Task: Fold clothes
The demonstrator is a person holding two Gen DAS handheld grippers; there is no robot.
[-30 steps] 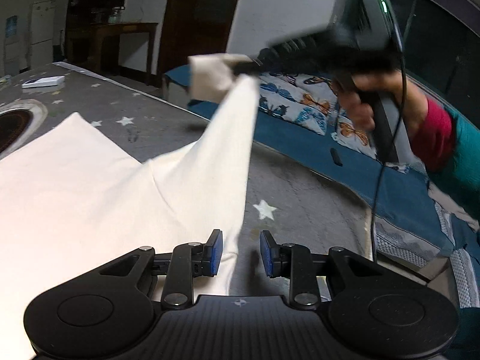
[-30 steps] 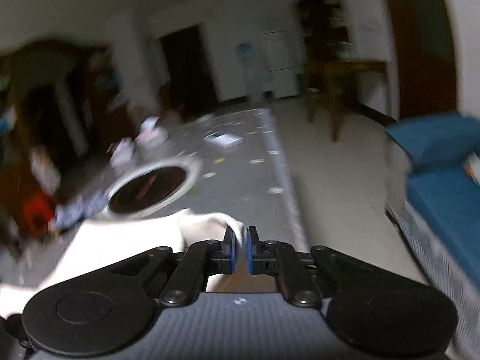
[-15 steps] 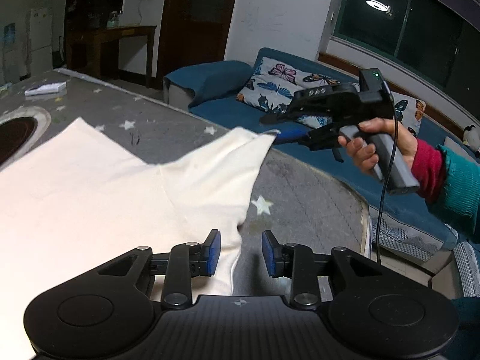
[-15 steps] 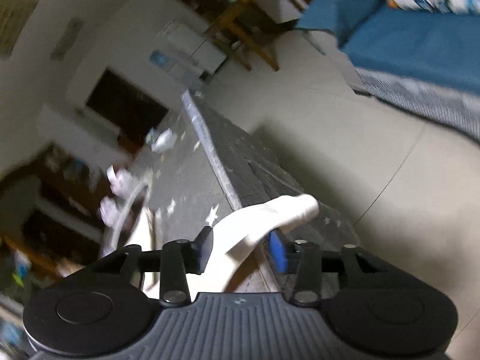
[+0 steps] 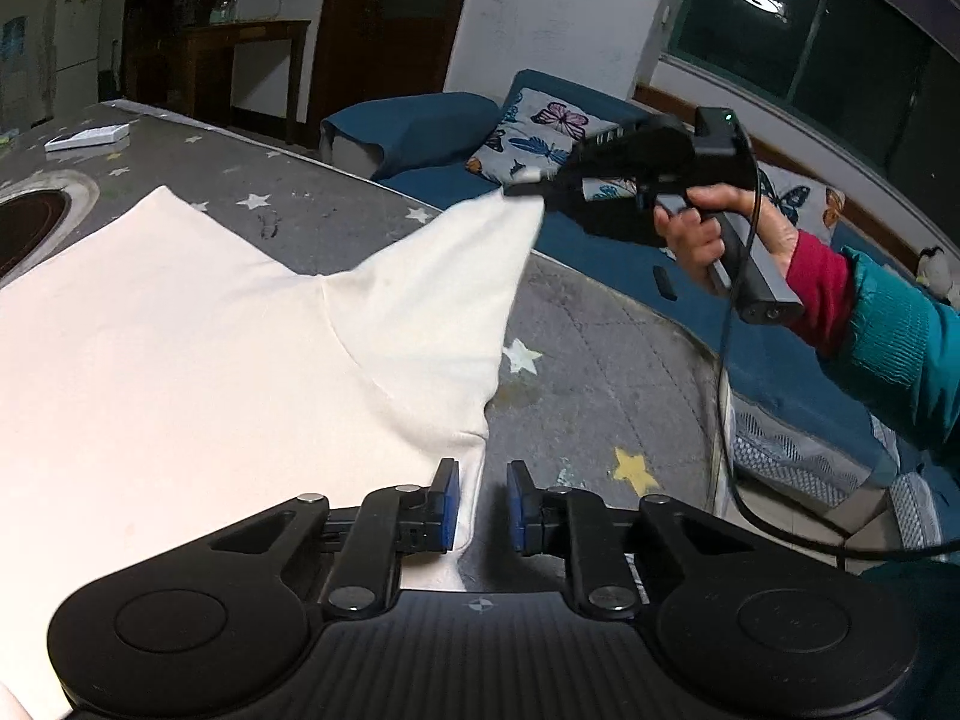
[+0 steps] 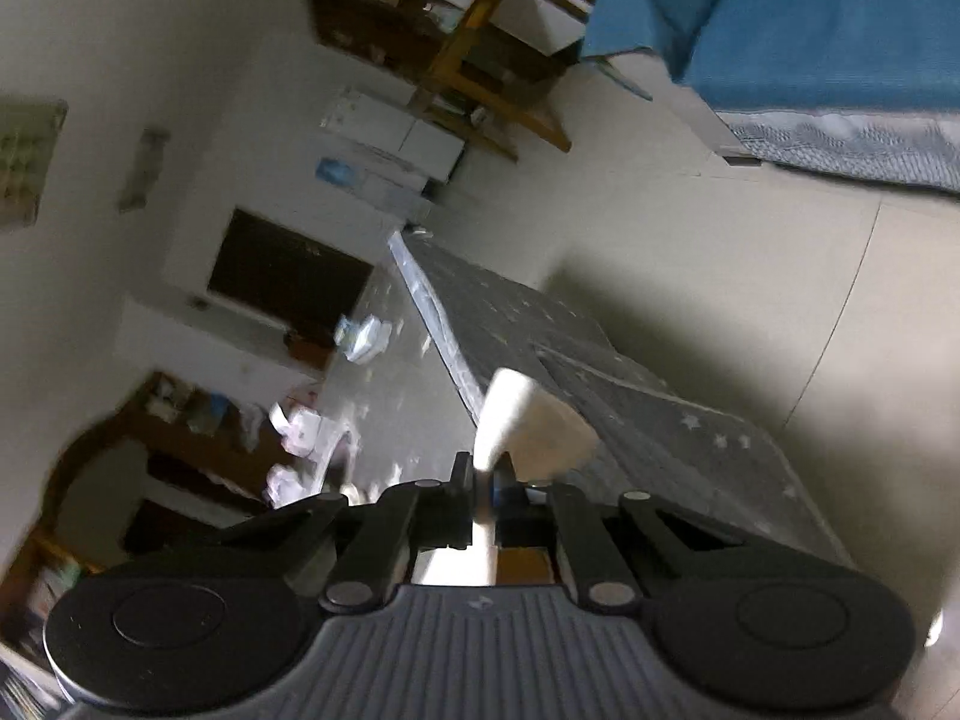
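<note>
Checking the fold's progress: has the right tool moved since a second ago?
Yes. The right tool, shut on the cream cloth garment's corner, has come down and rightward against the butterfly-print cushion.

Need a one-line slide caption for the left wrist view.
Right gripper lifts a corner of the cream garment off the starry grey table while the closing left gripper straddles its near edge.
</note>
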